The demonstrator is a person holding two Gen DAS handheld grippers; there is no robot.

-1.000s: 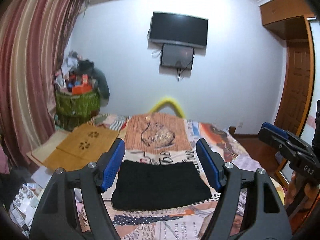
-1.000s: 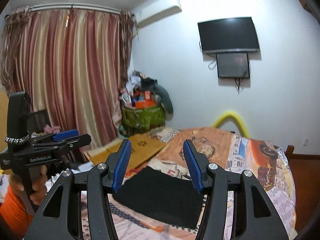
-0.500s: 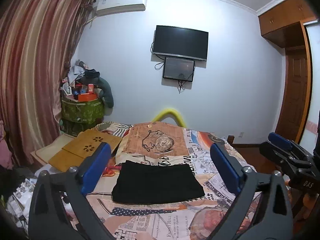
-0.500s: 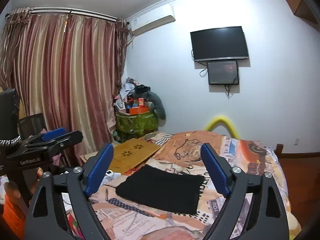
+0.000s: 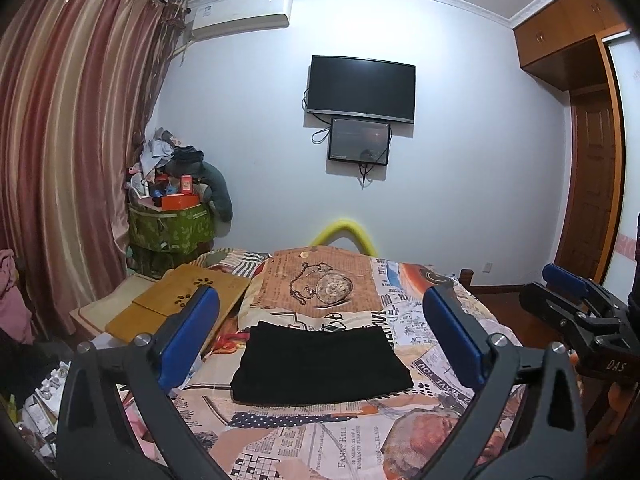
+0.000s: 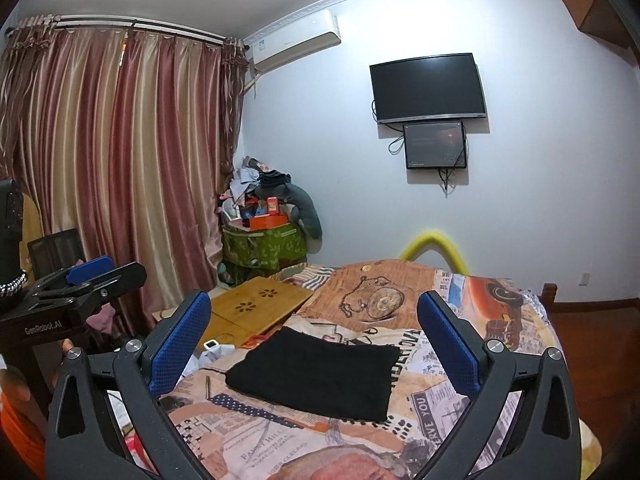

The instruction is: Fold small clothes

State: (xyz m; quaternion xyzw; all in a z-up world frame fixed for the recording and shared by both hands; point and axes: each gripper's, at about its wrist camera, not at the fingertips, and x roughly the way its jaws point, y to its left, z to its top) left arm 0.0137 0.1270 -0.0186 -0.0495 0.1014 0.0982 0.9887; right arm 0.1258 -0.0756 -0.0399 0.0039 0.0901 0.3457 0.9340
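A small black garment (image 5: 320,364) lies folded flat as a neat rectangle on the patterned bedspread (image 5: 320,440); it also shows in the right wrist view (image 6: 316,372). My left gripper (image 5: 320,336) is open wide and empty, held above and short of the garment. My right gripper (image 6: 314,336) is open wide and empty, also held back from it. Each gripper appears in the other's view, the right one (image 5: 576,312) at the right edge and the left one (image 6: 88,280) at the left edge.
A wooden lap tray (image 5: 176,308) lies at the bed's left side. A green bin (image 5: 172,228) heaped with clutter stands in the corner by the curtain (image 5: 60,160). A yellow foam arch (image 5: 344,232) is at the bed's far end. A door (image 5: 592,184) is on the right.
Both grippers opened from narrow to wide and pulled back and up from the garment, which stays folded on the bed.
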